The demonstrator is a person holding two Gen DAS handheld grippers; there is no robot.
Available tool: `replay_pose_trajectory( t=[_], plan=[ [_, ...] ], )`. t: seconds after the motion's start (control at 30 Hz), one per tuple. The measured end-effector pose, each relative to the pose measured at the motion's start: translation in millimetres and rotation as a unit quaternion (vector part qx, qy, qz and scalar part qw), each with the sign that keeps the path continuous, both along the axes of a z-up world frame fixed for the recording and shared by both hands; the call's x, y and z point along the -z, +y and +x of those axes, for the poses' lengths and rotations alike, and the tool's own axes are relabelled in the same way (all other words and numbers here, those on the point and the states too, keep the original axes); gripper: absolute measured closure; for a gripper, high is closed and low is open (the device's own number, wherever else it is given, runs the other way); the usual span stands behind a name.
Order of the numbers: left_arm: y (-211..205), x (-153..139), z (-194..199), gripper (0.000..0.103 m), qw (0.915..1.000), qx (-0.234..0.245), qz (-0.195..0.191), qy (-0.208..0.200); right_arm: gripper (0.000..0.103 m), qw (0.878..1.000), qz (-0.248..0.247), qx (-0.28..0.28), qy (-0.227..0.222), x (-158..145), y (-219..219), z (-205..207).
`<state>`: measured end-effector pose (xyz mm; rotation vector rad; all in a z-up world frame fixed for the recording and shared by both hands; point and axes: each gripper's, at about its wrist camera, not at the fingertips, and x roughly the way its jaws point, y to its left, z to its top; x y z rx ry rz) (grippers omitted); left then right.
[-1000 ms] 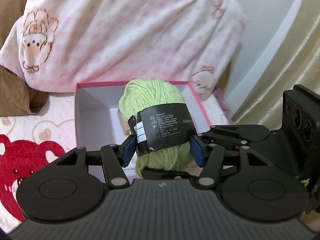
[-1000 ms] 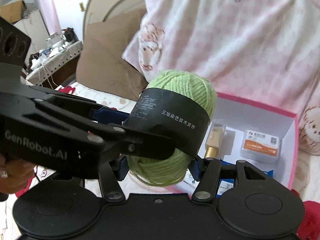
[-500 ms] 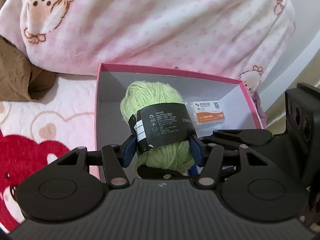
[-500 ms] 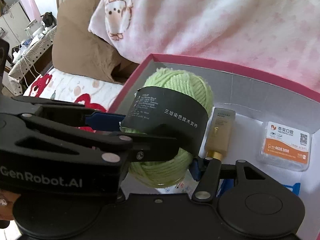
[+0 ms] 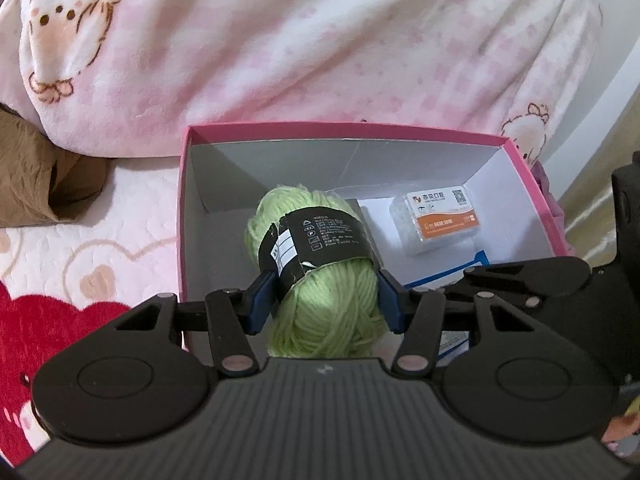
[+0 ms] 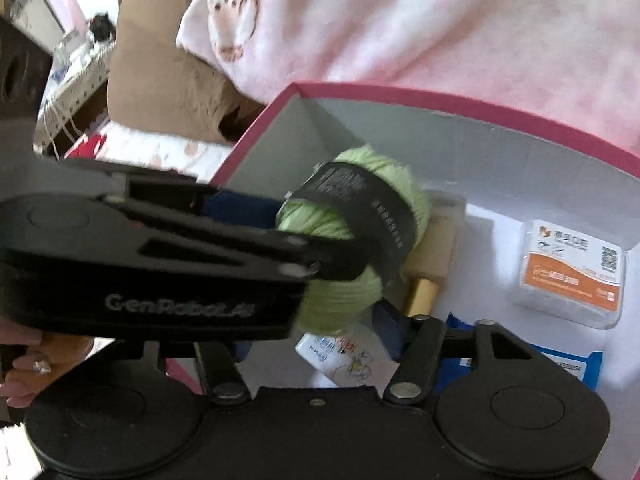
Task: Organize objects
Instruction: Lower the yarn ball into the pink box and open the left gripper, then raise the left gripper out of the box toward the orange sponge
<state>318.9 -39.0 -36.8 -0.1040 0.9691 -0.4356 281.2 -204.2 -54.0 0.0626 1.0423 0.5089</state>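
Observation:
A green yarn ball (image 5: 324, 300) with a black paper band hangs low inside the left part of an open pink box (image 5: 360, 126). My left gripper (image 5: 326, 300) is shut on it, blue pads pressing both sides, jaws still closing. In the right wrist view the left gripper crosses in from the left with the yarn ball (image 6: 352, 240). My right gripper (image 6: 316, 332) sits just beneath. Its right pad touches the yarn's lower side, its left finger is mostly hidden, and its jaws are closing.
Inside the pink box (image 6: 440, 100) lie an orange-labelled clear case (image 6: 572, 276), a gold-capped tube (image 6: 432, 264), a small white bottle (image 6: 340, 360) and a blue packet (image 6: 560, 364). A pink blanket (image 5: 320, 40) is heaped behind the box. A brown pillow (image 5: 32, 176) lies left of it.
Both grippers have come down and forward with the yarn ball, from above the box's near edge to inside it. The box's contents now show closer.

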Motion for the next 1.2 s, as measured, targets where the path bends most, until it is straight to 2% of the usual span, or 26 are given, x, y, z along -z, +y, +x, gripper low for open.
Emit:
replay_pose_trajectory(
  t=[0.2,0.23,0.27,0.33,0.43,0.53,0.63,0.8,0.9,1.0,1.03,1.07,1.17,1.2],
  plan=[
    [5,-5,0,0.052,1.0000,-0.004,0.002,0.002,0.062,1.000,0.002,0.013,-0.013,2,-3,-2],
    [6,-6,-1,0.052,1.0000,-0.002,0.002,0.000,0.071,1.000,-0.003,0.016,-0.014,3,-2,-2],
    [6,-7,-2,0.052,1.0000,-0.002,0.001,-0.002,0.074,1.000,-0.009,0.016,-0.012,5,3,2],
    [4,-9,-3,0.054,1.0000,0.004,0.002,-0.007,0.075,1.000,-0.008,0.022,-0.007,6,5,4],
    [-2,-5,-2,0.069,0.9999,0.007,0.006,-0.011,0.075,1.000,-0.004,0.029,0.001,6,7,6],
    [-7,-3,0,0.076,0.9998,0.004,0.009,-0.015,0.075,1.000,-0.001,0.028,0.000,4,5,3],
    [-13,-2,-1,0.076,0.9998,0.001,0.012,-0.018,0.073,0.999,0.011,0.036,0.005,1,-3,-4],
    [-26,2,-11,0.076,0.9970,-0.012,0.064,-0.042,0.072,0.998,0.031,0.056,0.002,-9,-20,-30],
    [-21,-1,-19,0.075,0.9973,-0.011,0.061,-0.039,0.071,0.998,0.032,0.062,0.001,-13,-28,-47],
    [-15,-4,-27,0.067,0.9986,0.000,0.050,-0.018,0.069,0.997,0.027,0.070,-0.010,-20,-36,-64],
    [-15,-4,-29,0.058,0.9986,0.006,0.050,-0.014,0.067,0.997,0.026,0.074,-0.016,-24,-39,-68],
    [-15,-3,-31,0.056,0.9985,0.012,0.052,-0.013,0.065,0.997,0.023,0.077,-0.020,-27,-41,-70],
    [-26,0,-36,0.062,0.9957,0.017,0.086,-0.030,0.064,0.996,-0.001,0.078,-0.043,-34,-45,-73],
    [-31,2,-37,0.069,0.9939,0.019,0.100,-0.042,0.064,0.996,-0.004,0.079,-0.044,-35,-45,-72]
  ],
)
